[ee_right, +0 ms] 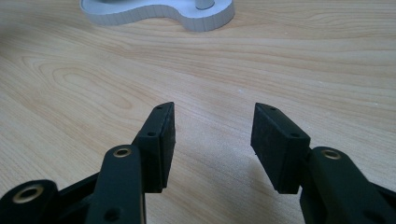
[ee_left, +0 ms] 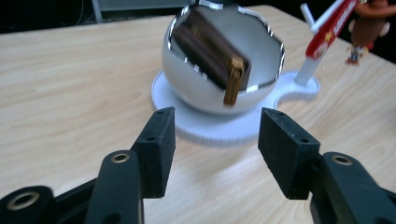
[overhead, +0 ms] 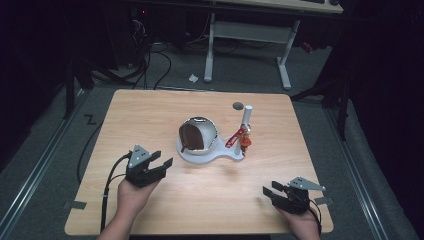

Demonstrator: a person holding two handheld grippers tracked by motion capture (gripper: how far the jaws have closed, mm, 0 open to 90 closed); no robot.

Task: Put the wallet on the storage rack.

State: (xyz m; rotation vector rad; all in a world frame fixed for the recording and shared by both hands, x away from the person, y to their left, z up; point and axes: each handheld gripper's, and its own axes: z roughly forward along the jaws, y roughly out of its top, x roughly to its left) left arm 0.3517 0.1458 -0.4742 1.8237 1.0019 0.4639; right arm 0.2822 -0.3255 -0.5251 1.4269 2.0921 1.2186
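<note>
Left gripper (ee_left: 212, 140) jaws apart, empty, low over the table (overhead: 150, 115), aimed at the brown wallet (ee_left: 210, 51) leaning inside the shiny cracked-egg bowl (ee_left: 187, 88). Right gripper (ee_right: 212, 140) also spread, empty, near the table's front right. Risks, as a guess: hard jaws skidding on the glossy curved shell, shoving the white base (ee_left: 224, 133), or clipping the thin post (overhead: 246, 116) with its small figure (overhead: 244, 144). Wallet looks leathery with a gold zipper; table is matte woodgrain.

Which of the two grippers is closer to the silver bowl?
The left gripper: its fingers point at the silver bowl nearby; the right gripper sits farther back.
</note>
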